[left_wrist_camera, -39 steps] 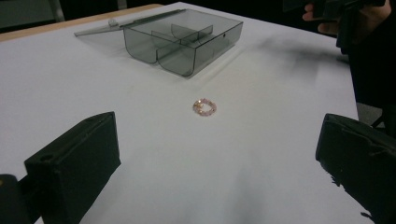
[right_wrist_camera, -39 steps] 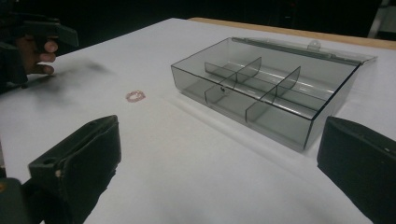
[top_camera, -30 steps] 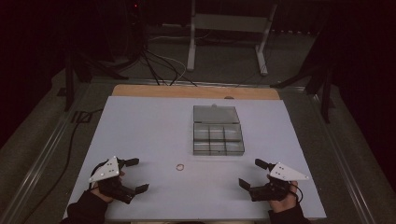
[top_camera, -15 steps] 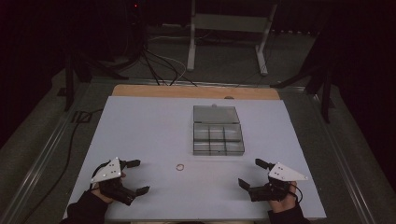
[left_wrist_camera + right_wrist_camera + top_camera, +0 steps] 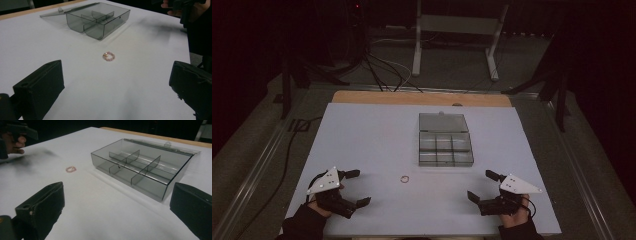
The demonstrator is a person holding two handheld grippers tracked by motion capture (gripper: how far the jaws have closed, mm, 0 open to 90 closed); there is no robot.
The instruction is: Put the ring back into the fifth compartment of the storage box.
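Observation:
A small pink beaded ring [image 5: 404,178] lies on the white table [image 5: 372,135], a little in front of a smoky clear plastic box [image 5: 445,149]. The box [image 5: 140,167] has several empty compartments and its lid [image 5: 443,122] lies open flat behind it. My left gripper [image 5: 356,187] rests near the front left of the table, open, nothing between its jaws; the ring [image 5: 109,56] lies ahead of it. At the front right my right gripper [image 5: 482,186] is open and empty too, facing the box, with the ring [image 5: 71,169] off to its left.
A wooden strip [image 5: 422,98] edges the table's far side. Beyond it are a metal stand [image 5: 457,30] and cables [image 5: 382,70] on a dark floor. The other hand and gripper [image 5: 15,135] lie at the left of the right gripper view.
Both grippers have drifted slightly toward the table's front edge. The ring and box have not moved.

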